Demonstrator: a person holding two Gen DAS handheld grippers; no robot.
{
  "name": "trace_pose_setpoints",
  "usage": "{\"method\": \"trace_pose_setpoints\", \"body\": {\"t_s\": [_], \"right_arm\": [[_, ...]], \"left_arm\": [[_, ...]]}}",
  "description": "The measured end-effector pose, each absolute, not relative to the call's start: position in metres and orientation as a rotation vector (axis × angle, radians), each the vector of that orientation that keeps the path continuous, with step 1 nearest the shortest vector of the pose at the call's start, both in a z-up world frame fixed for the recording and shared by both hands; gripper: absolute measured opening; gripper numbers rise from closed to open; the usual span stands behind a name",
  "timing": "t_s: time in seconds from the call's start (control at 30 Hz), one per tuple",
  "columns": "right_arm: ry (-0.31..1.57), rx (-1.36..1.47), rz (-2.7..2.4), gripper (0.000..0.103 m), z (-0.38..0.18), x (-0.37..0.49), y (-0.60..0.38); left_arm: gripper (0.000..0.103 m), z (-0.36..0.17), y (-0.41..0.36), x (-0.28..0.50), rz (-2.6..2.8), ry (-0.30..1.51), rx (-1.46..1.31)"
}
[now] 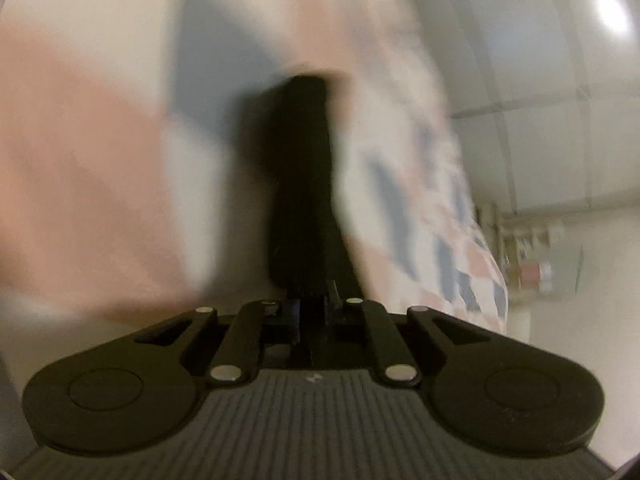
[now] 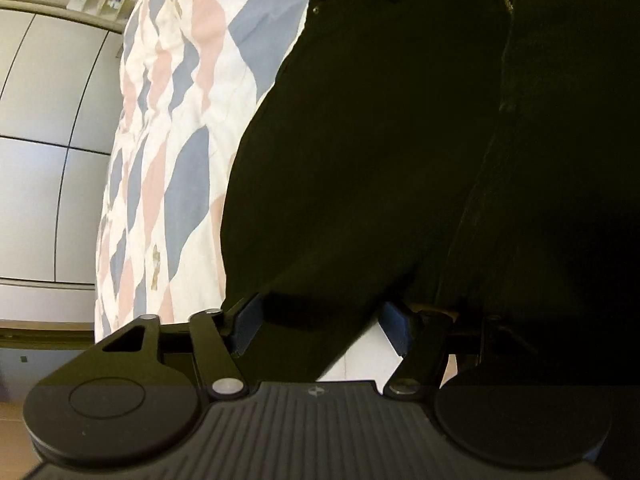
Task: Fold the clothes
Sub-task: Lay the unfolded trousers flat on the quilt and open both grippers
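Note:
Black trousers (image 2: 380, 140) lie on a bedsheet (image 2: 192, 120) patterned in white, pink and blue; their waistband with rivets is at the top of the right wrist view. My right gripper (image 2: 320, 320) is open, its blue pads (image 2: 248, 328) on either side of a fold of the black cloth, which drapes over the fingers. In the left wrist view, my left gripper (image 1: 306, 88) looks shut, its black fingers (image 1: 304, 184) together, pointing at the blurred sheet (image 1: 100, 140). Whether it holds cloth is hidden by blur.
Grey cupboard doors (image 2: 44, 100) stand beyond the bed's edge. A shelf with small items (image 1: 532, 256) shows at the right of the left wrist view, under a pale wall and ceiling light (image 1: 612, 12).

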State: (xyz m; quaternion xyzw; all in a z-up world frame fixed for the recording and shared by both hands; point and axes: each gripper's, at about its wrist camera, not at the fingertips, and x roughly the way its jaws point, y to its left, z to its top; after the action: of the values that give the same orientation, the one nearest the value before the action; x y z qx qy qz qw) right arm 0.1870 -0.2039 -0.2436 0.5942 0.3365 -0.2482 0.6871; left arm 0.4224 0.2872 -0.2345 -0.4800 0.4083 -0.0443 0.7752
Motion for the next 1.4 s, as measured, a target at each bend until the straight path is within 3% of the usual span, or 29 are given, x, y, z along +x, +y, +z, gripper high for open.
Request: {"method": "trace_pose_setpoints", "body": {"t_s": [0.03, 0.13, 0.23, 0.27, 0.33, 0.37, 0.43, 0.5, 0.57, 0.6, 0.63, 0.7, 0.77, 0.8, 0.87, 0.9, 0.93, 1.07, 1.1, 1.17, 1.2, 1.3, 1.33, 1.4], "right_arm": [[0.775, 1.302, -0.552, 0.055, -0.24, 0.19, -0.204], [0.827, 1.264, -0.509, 0.053, -0.232, 0.194, -0.203], [0.903, 1.216, -0.468, 0.058, -0.224, 0.197, -0.199], [0.928, 1.195, -0.455, 0.061, -0.223, 0.198, -0.197], [0.979, 1.162, -0.44, 0.065, -0.223, 0.201, -0.193], [1.002, 1.154, -0.439, 0.065, -0.223, 0.201, -0.192], [1.024, 1.15, -0.431, 0.065, -0.225, 0.203, -0.19], [1.041, 1.143, -0.421, 0.065, -0.226, 0.205, -0.188], [1.051, 1.133, -0.412, 0.066, -0.228, 0.206, -0.188], [1.05, 1.134, -0.411, 0.066, -0.23, 0.207, -0.189], [1.05, 1.138, -0.417, 0.067, -0.233, 0.208, -0.19], [1.051, 1.145, -0.433, 0.068, -0.241, 0.21, -0.193], [1.044, 1.172, -0.467, 0.068, -0.249, 0.21, -0.197], [1.028, 1.196, -0.477, 0.068, -0.253, 0.21, -0.199], [0.99, 1.235, -0.481, 0.061, -0.256, 0.21, -0.203], [0.971, 1.23, -0.455, 0.028, -0.255, 0.212, -0.203], [0.952, 1.22, -0.425, 0.021, -0.252, 0.214, -0.203], [0.922, 1.201, -0.377, 0.021, -0.248, 0.214, -0.204], [0.931, 1.203, -0.372, 0.024, -0.25, 0.214, -0.204], [0.982, 1.208, -0.375, 0.039, -0.255, 0.216, -0.204], [1.028, 1.202, -0.372, 0.051, -0.257, 0.218, -0.203], [1.068, 1.152, -0.283, 0.058, -0.244, 0.221, -0.202], [1.068, 1.123, -0.252, 0.061, -0.235, 0.22, -0.202], [1.046, 1.048, -0.224, 0.061, -0.216, 0.212, -0.209]], "left_arm": [[0.005, -0.208, 0.288, 0.412, -0.131, 0.841, -0.971], [0.006, -0.138, 0.291, 0.359, -0.19, 0.756, -0.686], [0.015, -0.145, 0.286, 0.311, -0.099, 0.862, -0.37], [0.022, -0.169, 0.298, 0.303, -0.037, 0.976, -0.412], [0.023, -0.217, 0.323, 0.287, 0.089, 1.193, -0.504], [0.024, -0.227, 0.338, 0.278, 0.115, 1.202, -0.635], [0.03, -0.226, 0.342, 0.283, 0.118, 1.168, -0.648], [0.039, -0.225, 0.347, 0.288, 0.122, 1.133, -0.661], [0.062, -0.224, 0.352, 0.294, 0.126, 1.098, -0.674], [0.066, -0.223, 0.354, 0.296, 0.128, 1.08, -0.681], [0.065, -0.222, 0.356, 0.299, 0.129, 1.063, -0.687], [0.05, -0.221, 0.361, 0.305, 0.133, 1.027, -0.699], [0.009, -0.22, 0.365, 0.31, 0.137, 0.992, -0.711], [0.007, -0.219, 0.368, 0.313, 0.138, 0.975, -0.717], [0.007, -0.218, 0.372, 0.318, 0.14, 0.939, -0.726], [0.007, -0.215, 0.372, 0.317, 0.127, 0.922, -0.7], [0.007, -0.211, 0.372, 0.316, 0.113, 0.904, -0.675], [0.013, -0.198, 0.373, 0.312, 0.059, 0.834, -0.572], [0.014, -0.197, 0.374, 0.311, 0.051, 0.827, -0.545], [0.023, -0.24, 0.378, 0.309, 0.135, 1.024, -0.501], [0.023, -0.243, 0.383, 0.301, 0.165, 1.029, -0.543], [0.033, -0.243, 0.395, 0.285, 0.267, 1.027, -0.612], [0.042, -0.233, 0.393, 0.285, 0.305, 1.011, -0.565], [0.045, -0.211, 0.392, 0.284, 0.364, 0.965, -0.433]]}}
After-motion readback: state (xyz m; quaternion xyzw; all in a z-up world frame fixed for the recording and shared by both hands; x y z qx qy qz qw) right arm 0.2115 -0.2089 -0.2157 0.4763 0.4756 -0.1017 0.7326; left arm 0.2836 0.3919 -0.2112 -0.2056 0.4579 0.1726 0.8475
